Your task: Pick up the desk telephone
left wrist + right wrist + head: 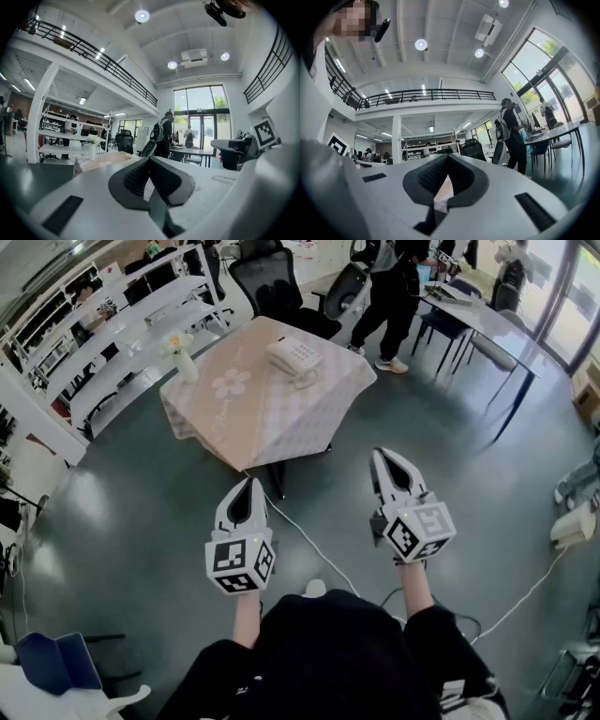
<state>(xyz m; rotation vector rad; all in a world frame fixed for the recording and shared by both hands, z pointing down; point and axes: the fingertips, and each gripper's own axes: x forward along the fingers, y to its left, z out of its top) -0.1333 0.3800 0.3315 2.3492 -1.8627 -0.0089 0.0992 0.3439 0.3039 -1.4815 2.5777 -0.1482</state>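
From the head view, the desk telephone (293,358) sits on a table (281,427) draped in a pale checked cloth, toward its far right side. A vase of flowers (181,357) stands at the table's left corner. The left gripper (251,486) and right gripper (382,457) are held side by side above the grey floor, well short of the table and apart from the telephone. A white cable (309,540) runs across the floor between them. Only this view shows the telephone.

The left gripper view looks level across the room. Its jaws are pressed together with nothing between them, and the vase and the table edge lie beyond on the left.

In the right gripper view the jaws likewise meet, empty. Behind them a person with a backpack (511,136) stands by desks, and a railed upper gallery (426,96) crosses above.
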